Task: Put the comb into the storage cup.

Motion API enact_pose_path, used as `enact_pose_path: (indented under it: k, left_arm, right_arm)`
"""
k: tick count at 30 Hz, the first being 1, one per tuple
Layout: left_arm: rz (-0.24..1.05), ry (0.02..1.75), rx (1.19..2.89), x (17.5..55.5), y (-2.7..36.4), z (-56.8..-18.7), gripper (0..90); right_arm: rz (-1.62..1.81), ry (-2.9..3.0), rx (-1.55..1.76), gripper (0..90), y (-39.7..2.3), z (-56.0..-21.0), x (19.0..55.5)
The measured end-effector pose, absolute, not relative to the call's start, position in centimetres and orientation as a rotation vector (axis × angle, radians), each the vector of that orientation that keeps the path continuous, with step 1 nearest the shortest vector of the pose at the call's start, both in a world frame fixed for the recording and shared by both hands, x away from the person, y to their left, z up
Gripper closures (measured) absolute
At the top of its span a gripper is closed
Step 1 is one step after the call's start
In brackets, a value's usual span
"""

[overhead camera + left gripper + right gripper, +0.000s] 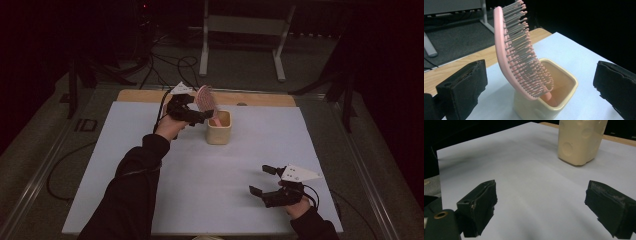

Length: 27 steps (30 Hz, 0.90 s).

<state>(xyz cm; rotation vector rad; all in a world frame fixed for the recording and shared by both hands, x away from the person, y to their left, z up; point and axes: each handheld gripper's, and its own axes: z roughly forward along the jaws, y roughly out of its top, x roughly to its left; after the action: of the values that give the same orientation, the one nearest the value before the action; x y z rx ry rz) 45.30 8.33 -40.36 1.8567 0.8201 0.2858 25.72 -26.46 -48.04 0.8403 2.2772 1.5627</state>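
Dim room; your counter (125,165) carries a white sheet. Your left gripper (540,82) has its fingers apart either side of the pink hairbrush (519,57), which stands handle-down in the cream cup (556,100), leaning, untouched. Your right gripper (267,181) rests near the front right edge, fingers apart, empty.

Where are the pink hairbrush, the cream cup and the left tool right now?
pink hairbrush (521,60), left gripper view, on the bristles.
cream cup (564,98), left gripper view, on the near rim.
left tool (200,114), high view, midway between its open fingertips.
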Motion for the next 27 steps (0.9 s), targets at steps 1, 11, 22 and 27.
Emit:
enact_pose_path:
  k: [1,11,22,27]
  left_arm:
    - [0.282,0.817,1.862,45.2,8.3,-40.3,0.1]
    - [0.290,0.791,1.879,44.2,9.2,-40.5,0.1]
    - [0.299,0.782,1.887,43.1,10.8,-40.6,0.1]
    - [0.308,0.775,1.890,42.5,11.3,-40.6,0.1]
  right_arm:
    - [1.562,2.277,0.840,9.9,-26.5,-48.0,25.7]
    - [1.563,2.278,0.840,9.9,-26.4,-48.0,25.7]
    - [1.554,2.281,0.828,9.9,-26.3,-48.0,25.6]
    - [1.556,2.278,0.835,9.9,-26.3,-48.0,25.7]
